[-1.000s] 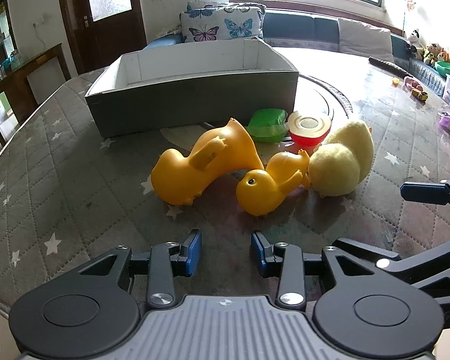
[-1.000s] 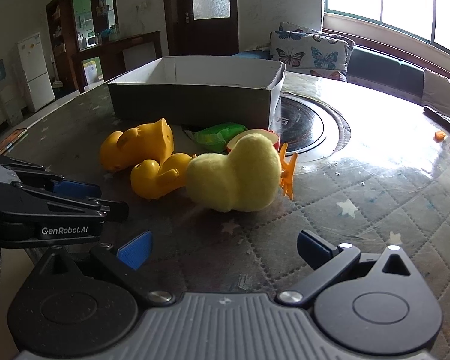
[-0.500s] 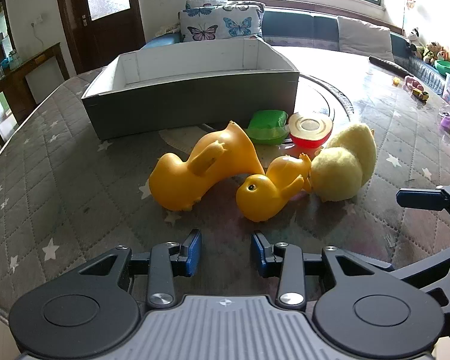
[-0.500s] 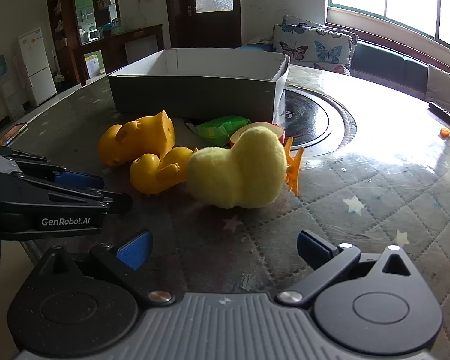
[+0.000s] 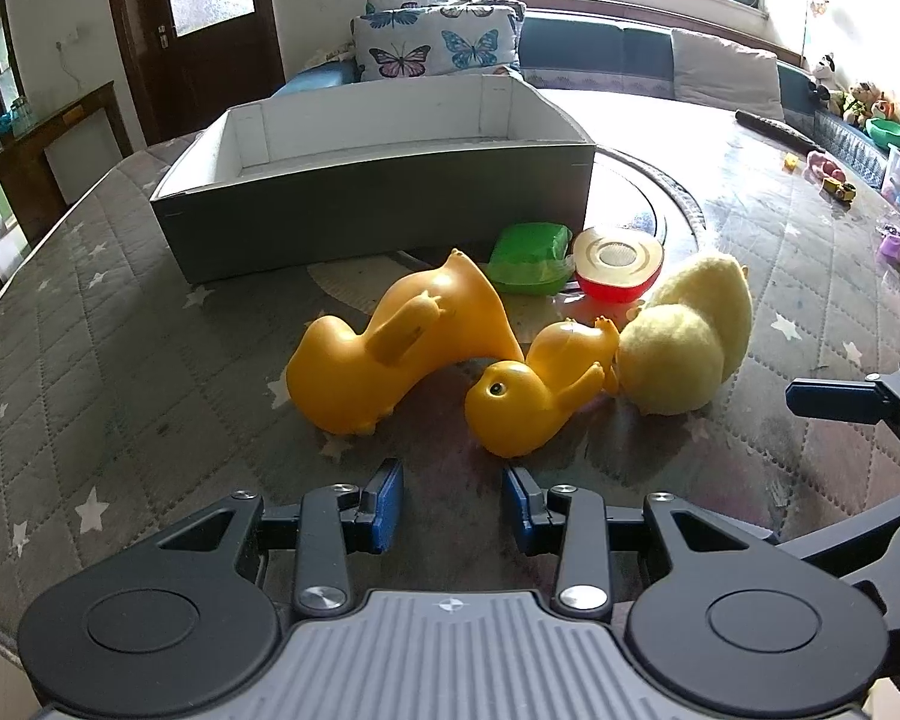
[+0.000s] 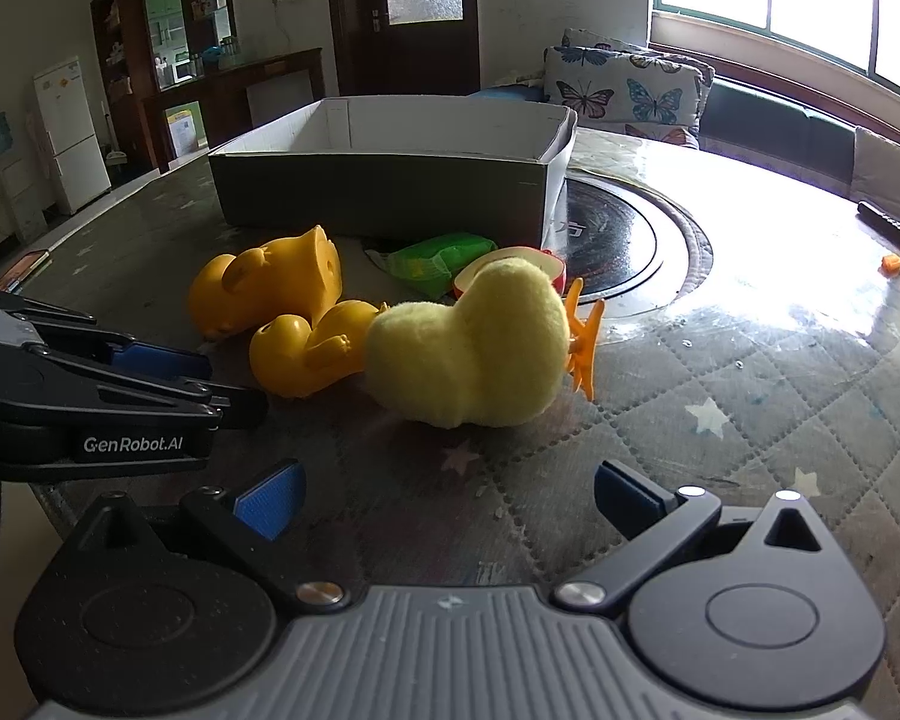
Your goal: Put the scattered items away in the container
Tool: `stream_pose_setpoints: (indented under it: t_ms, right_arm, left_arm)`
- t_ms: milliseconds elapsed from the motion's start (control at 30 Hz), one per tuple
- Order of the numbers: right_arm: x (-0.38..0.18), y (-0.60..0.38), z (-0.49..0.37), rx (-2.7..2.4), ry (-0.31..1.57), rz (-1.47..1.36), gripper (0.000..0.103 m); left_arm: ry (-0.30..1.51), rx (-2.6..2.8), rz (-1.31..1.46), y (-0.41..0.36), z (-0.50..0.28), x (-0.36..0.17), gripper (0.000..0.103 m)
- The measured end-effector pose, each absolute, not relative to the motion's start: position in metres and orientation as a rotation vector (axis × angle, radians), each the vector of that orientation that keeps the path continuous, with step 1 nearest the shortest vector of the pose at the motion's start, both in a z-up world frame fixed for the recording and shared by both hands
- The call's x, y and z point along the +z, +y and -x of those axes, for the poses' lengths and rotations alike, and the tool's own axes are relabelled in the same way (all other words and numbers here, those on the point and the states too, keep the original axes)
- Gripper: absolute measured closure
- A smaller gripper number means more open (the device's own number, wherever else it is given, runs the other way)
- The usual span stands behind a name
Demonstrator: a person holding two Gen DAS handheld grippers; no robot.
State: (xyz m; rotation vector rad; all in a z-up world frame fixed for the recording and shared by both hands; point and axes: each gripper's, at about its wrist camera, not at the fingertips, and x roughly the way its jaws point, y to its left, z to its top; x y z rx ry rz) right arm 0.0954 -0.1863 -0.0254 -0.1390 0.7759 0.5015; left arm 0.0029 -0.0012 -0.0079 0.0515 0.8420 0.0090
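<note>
A grey box with a white inside (image 5: 378, 216) (image 6: 390, 192) stands at the back of the table. In front of it lie a large orange rubber duck (image 5: 390, 348) (image 6: 264, 294), a small orange duck (image 5: 534, 396) (image 6: 312, 354), a yellow plush duck (image 5: 684, 348) (image 6: 468, 354), a green packet (image 5: 528, 252) (image 6: 438, 258) and a red toy with a cream top (image 5: 618, 264) (image 6: 528, 258). My left gripper (image 5: 453, 504) is open and empty, just short of the small duck. My right gripper (image 6: 444, 498) is wide open and empty, just short of the plush duck.
The table has a quilted star-pattern cover (image 5: 90, 360) and a dark round inset (image 6: 624, 240). Small toys (image 5: 834, 180) lie at its far right edge. A sofa with butterfly cushions (image 5: 438, 48) stands behind. The left gripper shows in the right wrist view (image 6: 120, 384).
Both grippers have moved a little forward toward the toys, which look larger now. The jaws have not changed and nothing on the table has moved.
</note>
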Motion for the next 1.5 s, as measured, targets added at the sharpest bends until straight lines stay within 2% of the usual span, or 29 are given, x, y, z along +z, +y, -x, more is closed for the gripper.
stream_pose_setpoints:
  t_ms: [1067,1500]
  right_arm:
    - [-0.020,-0.180,-0.103,0.520,0.764,0.143,0.000]
    - [-0.016,-0.180,-0.098,0.522,0.752,0.152,0.000]
  left_arm:
    - [0.839,-0.002,-0.053,-0.004,0.030,-0.004,0.063]
    - [0.839,-0.015,-0.056,-0.001,-0.023,0.012,0.063]
